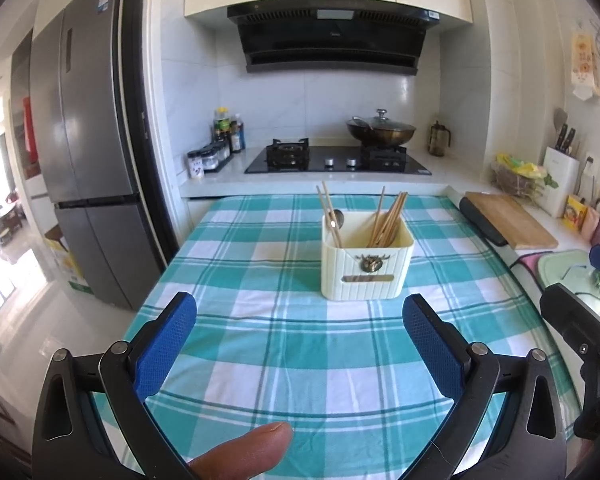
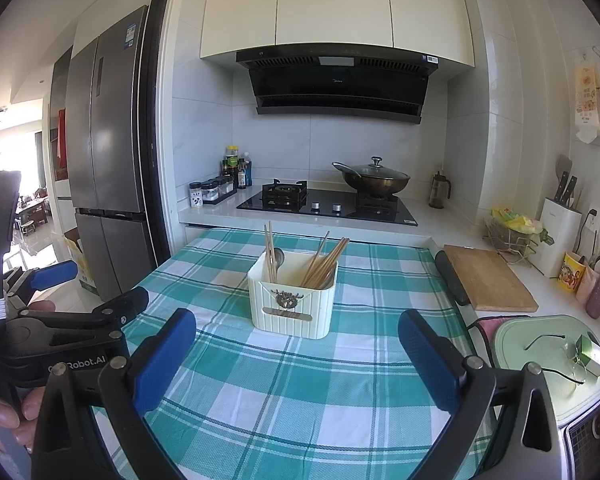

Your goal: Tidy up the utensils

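Observation:
A cream utensil holder (image 1: 366, 268) stands on the green checked tablecloth (image 1: 260, 340), also in the right wrist view (image 2: 292, 300). It holds wooden chopsticks (image 1: 388, 220) on its right side, and more chopsticks with a metal spoon (image 1: 336, 218) on its left. My left gripper (image 1: 300, 320) is open and empty, hovering over the cloth in front of the holder. My right gripper (image 2: 292, 336) is open and empty, just in front of the holder. The left gripper also shows at the left edge of the right wrist view (image 2: 56, 276).
A gas hob (image 1: 336, 158) with a lidded wok (image 1: 380, 130) lies behind the table. Seasoning bottles (image 1: 220, 148) stand back left, a fridge (image 1: 88, 140) at left. A wooden cutting board (image 1: 512, 220), knife block (image 1: 560, 184) and pale green lid (image 2: 552, 360) lie at right.

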The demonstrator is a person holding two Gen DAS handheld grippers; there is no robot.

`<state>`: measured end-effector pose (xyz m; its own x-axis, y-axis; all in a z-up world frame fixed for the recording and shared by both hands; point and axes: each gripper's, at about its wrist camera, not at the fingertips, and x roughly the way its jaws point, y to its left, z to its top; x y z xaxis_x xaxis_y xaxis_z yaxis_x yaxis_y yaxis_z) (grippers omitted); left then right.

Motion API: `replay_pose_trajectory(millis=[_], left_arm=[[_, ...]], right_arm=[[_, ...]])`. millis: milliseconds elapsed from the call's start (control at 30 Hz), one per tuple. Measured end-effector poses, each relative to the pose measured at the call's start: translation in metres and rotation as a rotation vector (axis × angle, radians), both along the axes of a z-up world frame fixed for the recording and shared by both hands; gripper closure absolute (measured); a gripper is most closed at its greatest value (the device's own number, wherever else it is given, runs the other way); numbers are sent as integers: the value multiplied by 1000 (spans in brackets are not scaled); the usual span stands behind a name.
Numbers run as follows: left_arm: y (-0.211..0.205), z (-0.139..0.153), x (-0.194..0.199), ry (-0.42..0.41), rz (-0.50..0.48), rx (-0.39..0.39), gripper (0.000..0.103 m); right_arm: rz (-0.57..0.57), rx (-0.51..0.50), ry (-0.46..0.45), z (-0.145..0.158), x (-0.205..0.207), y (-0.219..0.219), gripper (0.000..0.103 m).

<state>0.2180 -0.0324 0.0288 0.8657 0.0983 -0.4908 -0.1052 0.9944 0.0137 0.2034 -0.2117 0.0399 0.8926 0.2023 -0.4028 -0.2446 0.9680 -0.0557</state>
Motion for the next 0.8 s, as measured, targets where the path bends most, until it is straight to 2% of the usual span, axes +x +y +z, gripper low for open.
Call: replay_pose_trajectory(millis=[800], left_arm=[[-2,-1,-2,11,-16,2,0]], right_arm=[[-2,-1,3,0,-1,-1,0]])
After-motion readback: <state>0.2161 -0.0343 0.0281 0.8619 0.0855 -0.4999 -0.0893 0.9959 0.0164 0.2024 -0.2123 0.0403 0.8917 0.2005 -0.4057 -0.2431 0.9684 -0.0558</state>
